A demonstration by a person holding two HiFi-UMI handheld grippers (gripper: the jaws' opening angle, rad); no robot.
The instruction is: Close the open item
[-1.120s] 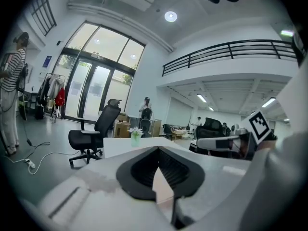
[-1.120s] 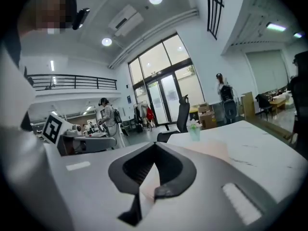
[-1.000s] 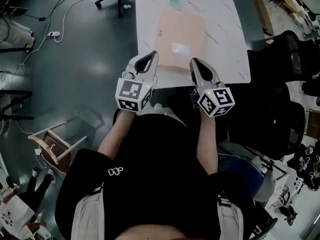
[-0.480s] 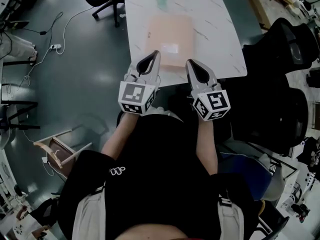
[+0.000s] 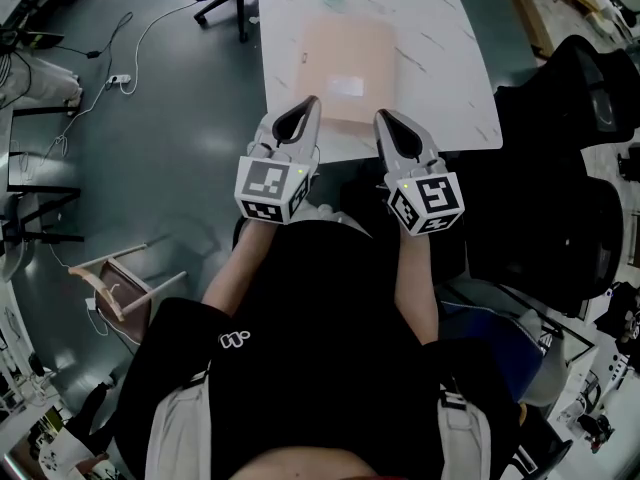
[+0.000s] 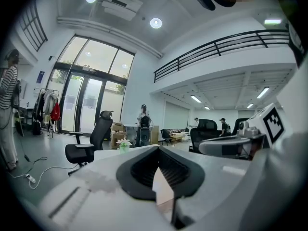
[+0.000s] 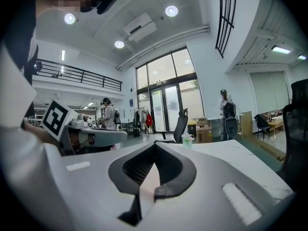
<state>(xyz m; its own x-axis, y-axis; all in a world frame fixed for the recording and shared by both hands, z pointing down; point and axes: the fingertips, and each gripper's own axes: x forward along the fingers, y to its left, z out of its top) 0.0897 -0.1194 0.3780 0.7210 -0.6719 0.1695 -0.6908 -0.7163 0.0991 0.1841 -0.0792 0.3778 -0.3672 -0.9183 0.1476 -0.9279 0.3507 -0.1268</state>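
Pink flat item [image 5: 345,68] ahead stays untouched: your left gripper [image 5: 310,106] and right gripper [image 5: 383,118], both shut and empty, have barely shifted, so closing hasn't begun.

legible text: none | small white mark [image 5: 232,341] on black shirt [image 5: 330,358]: too small to read | white patch [image 5: 345,85] on flat pale-pink pad [image 5: 345,43]: nothing legible
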